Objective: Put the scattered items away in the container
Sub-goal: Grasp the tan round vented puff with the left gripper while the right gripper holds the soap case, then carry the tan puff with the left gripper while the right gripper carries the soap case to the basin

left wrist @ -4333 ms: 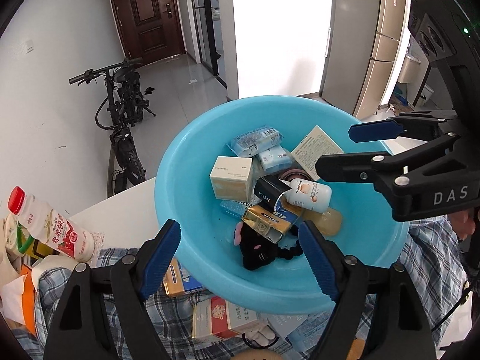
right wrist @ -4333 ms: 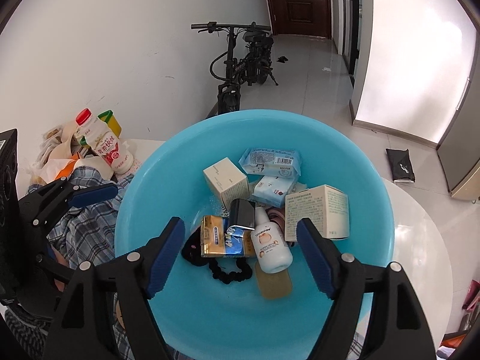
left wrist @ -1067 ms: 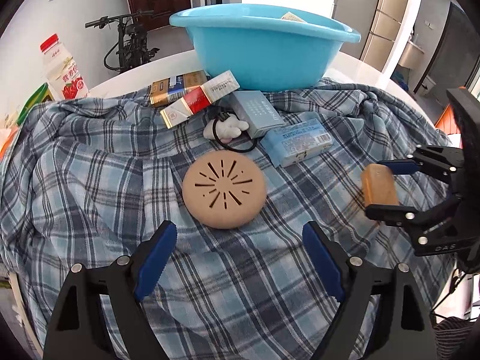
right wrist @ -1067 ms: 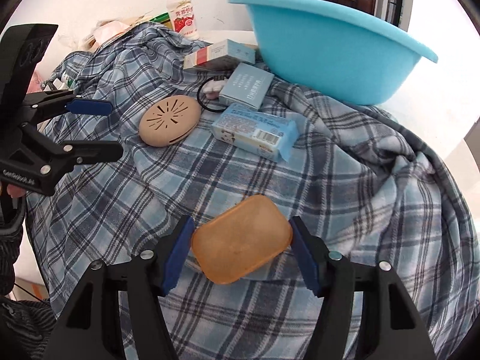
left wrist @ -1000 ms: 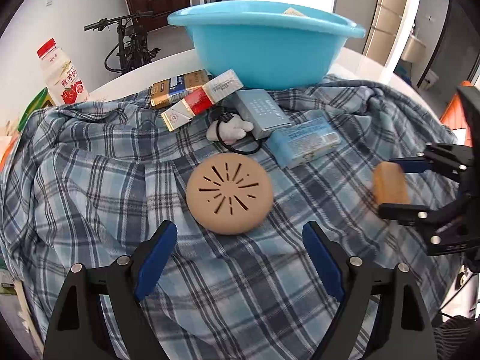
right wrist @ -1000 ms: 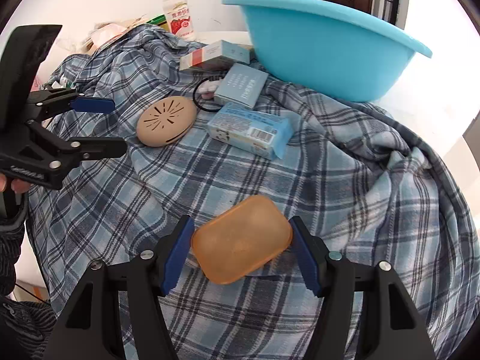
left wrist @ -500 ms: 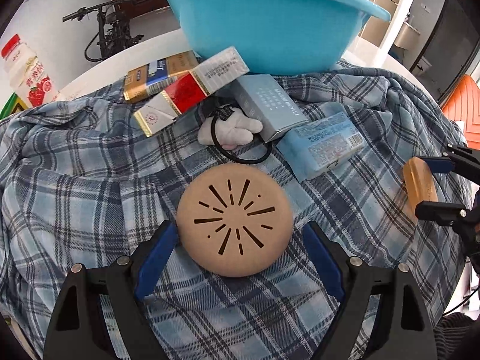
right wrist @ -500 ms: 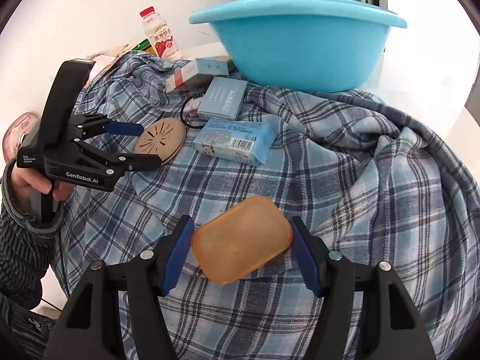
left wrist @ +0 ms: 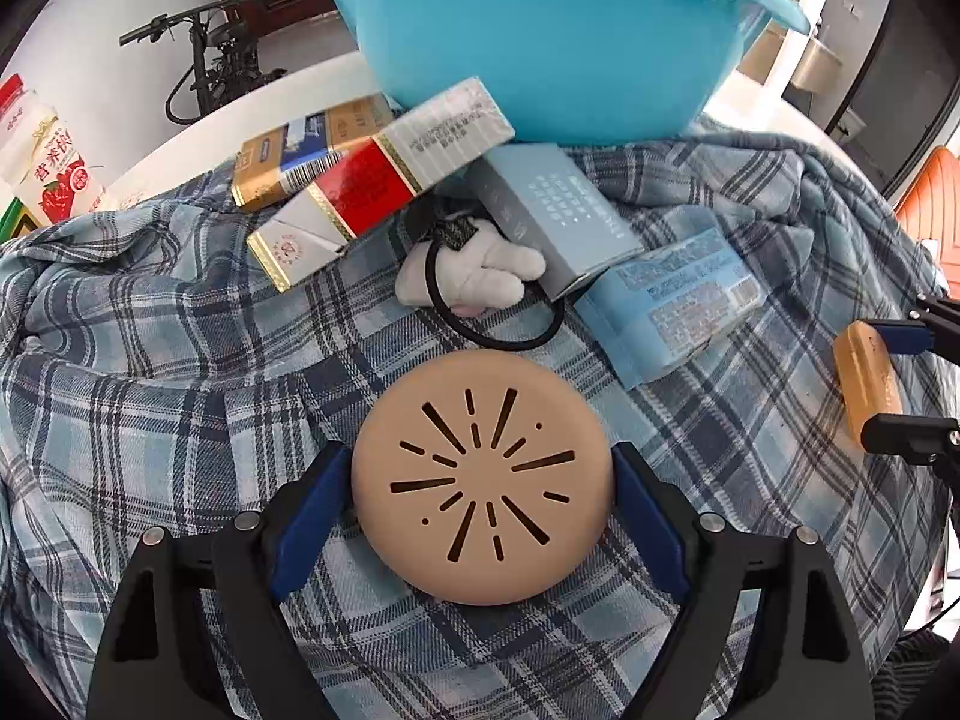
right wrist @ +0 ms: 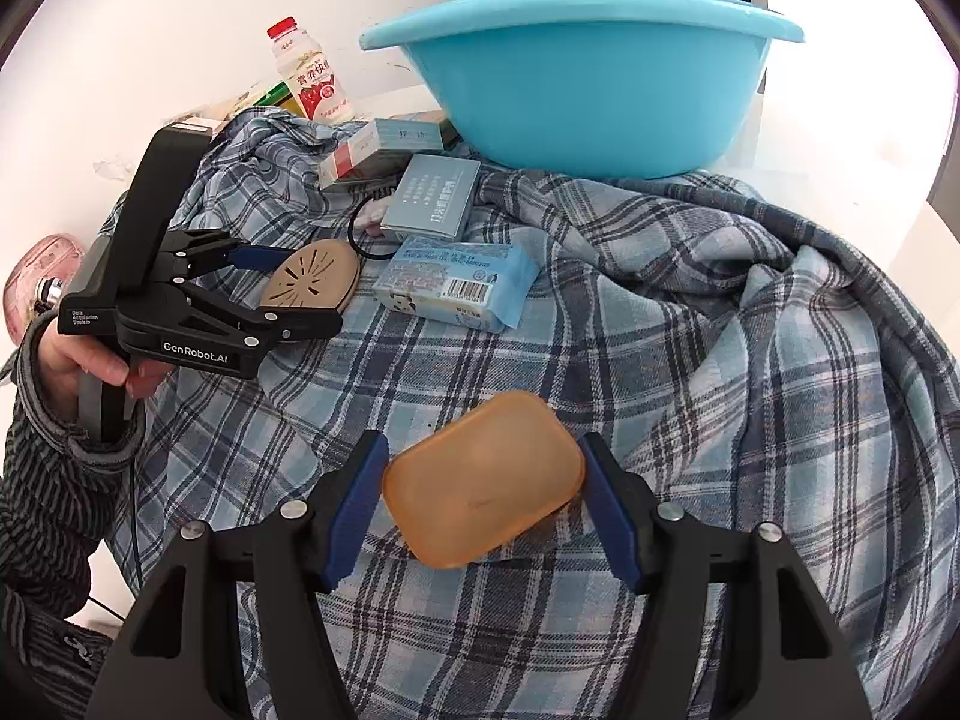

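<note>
A blue basin (left wrist: 540, 36) stands at the back of a plaid cloth (left wrist: 150, 390); it also shows in the right wrist view (right wrist: 588, 84). My left gripper (left wrist: 480, 498) has its pads against both sides of a round tan slotted disc (left wrist: 480, 480), which lies on the cloth. My right gripper (right wrist: 483, 492) is shut on an orange soap-like bar (right wrist: 480, 474) and holds it above the cloth. The bar also shows in the left wrist view (left wrist: 867, 384).
On the cloth in front of the basin lie a red-and-white carton (left wrist: 372, 180), a gold-and-blue box (left wrist: 300, 144), a grey-blue box (left wrist: 552, 216), a blue tissue pack (left wrist: 678, 300) and a white plush hair tie (left wrist: 474, 282). A yogurt bottle (right wrist: 309, 78) stands at the back left.
My left gripper has moved forward and down and closed its pads onto the round tan disc. My right gripper still holds the orange bar, a little higher over the cloth.
</note>
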{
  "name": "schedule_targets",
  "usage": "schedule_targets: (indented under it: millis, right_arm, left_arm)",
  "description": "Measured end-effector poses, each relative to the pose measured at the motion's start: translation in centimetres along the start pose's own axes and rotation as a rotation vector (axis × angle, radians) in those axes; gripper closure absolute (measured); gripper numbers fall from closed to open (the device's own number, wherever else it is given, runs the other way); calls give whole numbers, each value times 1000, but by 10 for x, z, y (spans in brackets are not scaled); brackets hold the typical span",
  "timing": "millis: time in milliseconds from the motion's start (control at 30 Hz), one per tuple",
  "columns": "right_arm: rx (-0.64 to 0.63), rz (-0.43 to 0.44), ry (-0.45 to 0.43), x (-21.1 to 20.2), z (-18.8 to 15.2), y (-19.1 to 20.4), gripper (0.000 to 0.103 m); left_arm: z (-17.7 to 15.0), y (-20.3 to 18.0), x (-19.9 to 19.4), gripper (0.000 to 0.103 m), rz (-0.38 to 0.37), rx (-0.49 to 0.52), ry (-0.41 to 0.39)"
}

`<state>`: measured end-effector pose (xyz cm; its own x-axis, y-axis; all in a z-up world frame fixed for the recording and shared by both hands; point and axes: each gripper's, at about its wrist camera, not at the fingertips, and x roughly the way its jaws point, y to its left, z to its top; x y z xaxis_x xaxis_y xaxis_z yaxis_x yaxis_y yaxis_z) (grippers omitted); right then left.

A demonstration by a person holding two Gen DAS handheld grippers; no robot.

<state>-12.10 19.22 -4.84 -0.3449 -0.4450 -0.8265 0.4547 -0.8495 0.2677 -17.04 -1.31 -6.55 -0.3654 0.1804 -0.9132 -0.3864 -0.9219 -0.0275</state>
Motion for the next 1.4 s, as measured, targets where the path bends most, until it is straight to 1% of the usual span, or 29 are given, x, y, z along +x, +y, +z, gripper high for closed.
schedule_targets:
  millis: [67, 167, 233, 433, 500, 767, 1000, 1133, 1267, 1400]
  right_arm:
    - [3, -1, -9, -3, 0, 1, 40]
    - [1, 0, -22, -9, -2, 3, 40]
    - [-5, -2, -26, -14, -4, 5, 40]
    - [-19, -6, -31, -22, -11, 12, 40]
    - [-22, -5, -33, -25, -13, 14, 40]
    - [-35, -11, -47, -38, -23, 22, 40]
    - [-45, -22, -57, -49, -25, 23, 40]
    - [-66, -37, -71, -61, -16, 22, 40]
    - [-82, -52, -104, -76, -4, 23, 40]
    - [-102, -61, -133, -86, 7, 26, 40]
  left_arm:
    - [-2, 1, -9, 24, -8, -19, -34]
    - [-7, -1, -25, 24, -23, -32, -63]
    - [-11, -5, -35, 24, -27, -22, -74]
    - [-26, -14, -54, 23, -32, 2, -82]
    - [-39, -18, -62, 23, -31, 13, -81]
    - [-59, -34, -75, 23, -22, 35, -83]
    - [-60, -43, -83, 23, -15, 45, -94]
    - [-55, -44, -94, 23, -9, 41, -118]
    - [-48, -44, -108, 23, -11, 38, -147]
    - [-37, -45, -117, 23, -8, 43, -160]
